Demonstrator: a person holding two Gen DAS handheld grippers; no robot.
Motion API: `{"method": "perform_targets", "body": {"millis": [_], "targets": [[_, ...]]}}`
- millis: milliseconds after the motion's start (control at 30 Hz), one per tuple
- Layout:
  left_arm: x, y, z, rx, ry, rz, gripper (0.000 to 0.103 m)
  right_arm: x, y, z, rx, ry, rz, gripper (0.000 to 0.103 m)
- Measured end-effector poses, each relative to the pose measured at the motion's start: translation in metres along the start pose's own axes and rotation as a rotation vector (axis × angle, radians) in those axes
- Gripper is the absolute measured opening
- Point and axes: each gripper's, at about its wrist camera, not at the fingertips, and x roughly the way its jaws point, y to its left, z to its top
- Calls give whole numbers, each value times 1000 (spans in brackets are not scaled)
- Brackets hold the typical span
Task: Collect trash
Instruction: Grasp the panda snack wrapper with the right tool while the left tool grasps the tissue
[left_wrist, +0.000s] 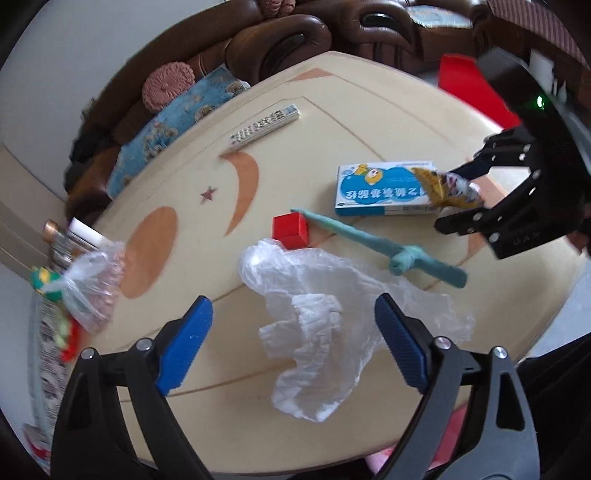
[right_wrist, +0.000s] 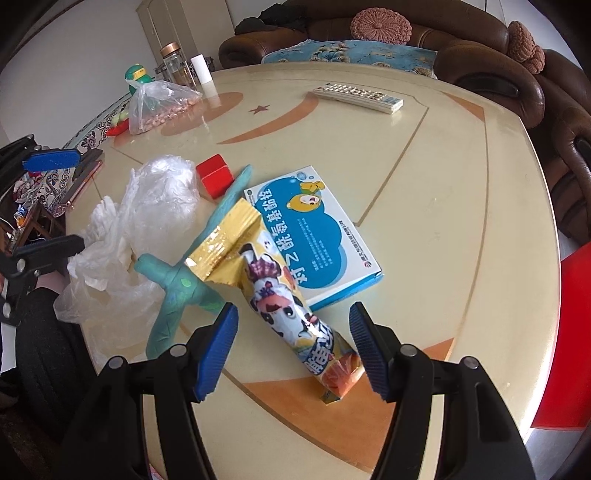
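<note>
Both tongs stand apart: the left gripper straddles a crumpled clear plastic bag without pressing it, and the right gripper flanks a yellow cartoon-printed snack wrapper, pads clear of it. Beyond lie a teal clay stick, a small red cube, a blue-and-white medicine box and, farthest, a white remote control.

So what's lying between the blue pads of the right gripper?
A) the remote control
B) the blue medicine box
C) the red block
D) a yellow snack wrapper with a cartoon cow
D: in the right wrist view the yellow snack wrapper lies between the right gripper pads, which stand apart from it, while the red block, remote control and medicine box sit farther off on the table.
</note>
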Motion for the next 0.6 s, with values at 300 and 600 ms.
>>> {"method": "perform_targets", "body": {"millis": [300, 600], "targets": [[-13, -12, 1, 37, -19, -137, 91, 0, -2, -2, 9, -8, 7, 62], [23, 7, -1, -69, 61, -168, 78, 1, -3, -4, 14, -28, 9, 62]]}}
